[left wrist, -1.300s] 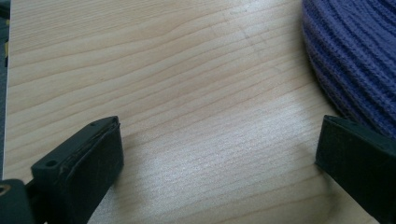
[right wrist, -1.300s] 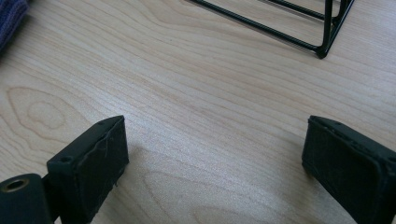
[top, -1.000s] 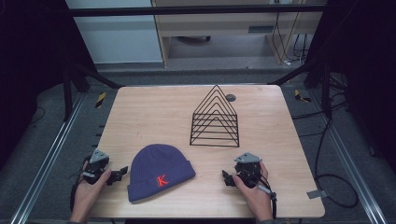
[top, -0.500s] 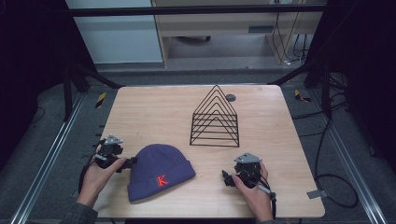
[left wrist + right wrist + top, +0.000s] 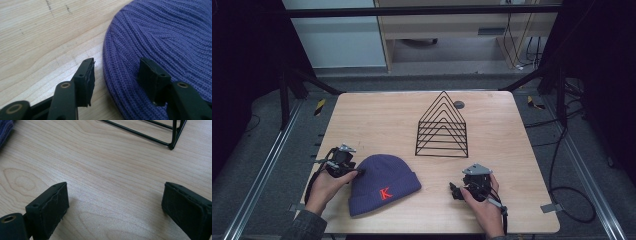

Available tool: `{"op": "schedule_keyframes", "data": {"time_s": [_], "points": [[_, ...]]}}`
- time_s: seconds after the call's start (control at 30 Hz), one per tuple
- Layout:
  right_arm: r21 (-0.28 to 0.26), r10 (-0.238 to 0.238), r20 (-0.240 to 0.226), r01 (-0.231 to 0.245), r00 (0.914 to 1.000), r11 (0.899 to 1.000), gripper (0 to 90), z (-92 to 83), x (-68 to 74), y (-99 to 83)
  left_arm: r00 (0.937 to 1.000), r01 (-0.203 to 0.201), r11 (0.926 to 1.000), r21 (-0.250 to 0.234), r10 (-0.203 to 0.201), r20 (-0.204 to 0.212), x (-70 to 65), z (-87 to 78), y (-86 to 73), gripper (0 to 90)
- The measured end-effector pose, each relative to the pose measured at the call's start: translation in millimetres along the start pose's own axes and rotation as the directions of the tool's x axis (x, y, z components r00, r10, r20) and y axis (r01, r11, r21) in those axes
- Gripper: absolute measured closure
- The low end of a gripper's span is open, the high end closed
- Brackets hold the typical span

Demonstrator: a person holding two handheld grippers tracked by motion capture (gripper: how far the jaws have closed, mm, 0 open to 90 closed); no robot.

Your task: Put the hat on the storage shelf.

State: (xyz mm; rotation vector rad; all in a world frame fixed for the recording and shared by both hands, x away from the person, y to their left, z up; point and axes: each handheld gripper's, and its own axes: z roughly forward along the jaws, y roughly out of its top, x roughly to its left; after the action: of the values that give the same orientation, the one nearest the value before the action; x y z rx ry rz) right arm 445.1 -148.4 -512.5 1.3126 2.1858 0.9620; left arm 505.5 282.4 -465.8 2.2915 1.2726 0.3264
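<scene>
Pale wooden table with purple beanie, red "K"; left gripper spread astride its edge, right gripper spread wide.

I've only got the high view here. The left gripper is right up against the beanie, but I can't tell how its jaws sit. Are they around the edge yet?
Observer: The left gripper is open, with the beanie's rounded edge between its jaws: one jaw over the knit, the other over bare table.
Operator: Has it closed on the fabric?
Observer: No. There's a clear gap between the jaws; the knit isn't pinched.
Operator: And the right gripper, is anything in it?
Observer: The right gripper is wide open over bare wood. A corner of the black wire rack stands well ahead of it.
</scene>
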Motion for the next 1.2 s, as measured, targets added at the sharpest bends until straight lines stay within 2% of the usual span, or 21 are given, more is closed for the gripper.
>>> {"op": "schedule_keyframes", "data": {"time_s": [0.2, 0.37, 0.4, 0.53, 0.63, 0.8, 0.93, 1.07, 1.2], "points": [[0.0, 0.0, 0.0, 0.0, 1.0, 1.0, 7.4, 0.0, 0.1, 0.0, 1.0, -0.001, 0.9999, 0.015, 0.0, 0.01, -1.5, 2.7, 0.1, 50.9], [0.0, 0.0, 0.0, 0.0, 1.0, 1.0, 7.4, 0.0, 0.3, 0.0, 0.9994, -0.003, 0.9998, 0.02, 0.003, 0.035, -3.0, 4.6, -0.3, 63.0], [0.0, -0.002, 0.002, 0.002, 1.0, 1.0, 7.4, 0.1, 0.5, -0.1, 0.9993, -0.009, 0.9999, 0.01, 0.009, 0.038, -3.8, 3.6, -0.5, 70.2], [-0.001, -0.008, -0.002, 0.008, 1.0, 1.0, 7.4, 0.0, 0.8, -0.2, 0.9989, -0.028, 0.9996, 0.01, 0.028, 0.039, -6.1, 3.7, -0.5, 76.7], [-0.001, -0.006, -0.002, 0.006, 1.0, 1.0, 7.4, 0.0, 1.0, -0.2, 0.9987, -0.041, 0.9991, 0.008, 0.04, 0.033, -7.3, 2.8, -0.1, 78.1], [-0.001, -0.006, -0.002, 0.006, 1.0, 1.0, 7.4, 0.0, 1.3, -0.2, 0.998, -0.06, 0.9979, -0.025, 0.061, 0.015, -11.1, -3.1, -0.6, 80.0], [0.0, -0.007, -0.003, 0.007, 1.0, 1.0, 7.4, 0.0, 1.3, -0.2, 0.9938, -0.111, 0.993, -0.04, 0.111, -0.01, -19.4, -10.4, 0.6, 80.4], [0.0, -0.008, -0.003, 0.008, 1.0, 1.0, 7.4, 0.0, 1.3, -0.2, 0.9907, -0.136, 0.988, -0.074, 0.134, -0.023, -26.3, -22.3, 5.6, 80.7], [-0.001, -0.009, -0.004, 0.009, 0.9999, 1.0, 7.3, -0.1, 1.2, -0.2, 0.9837, -0.179, 0.9788, -0.1, 0.176, -0.038, -35.2, -36.3, 13.7, 80.8]]}}
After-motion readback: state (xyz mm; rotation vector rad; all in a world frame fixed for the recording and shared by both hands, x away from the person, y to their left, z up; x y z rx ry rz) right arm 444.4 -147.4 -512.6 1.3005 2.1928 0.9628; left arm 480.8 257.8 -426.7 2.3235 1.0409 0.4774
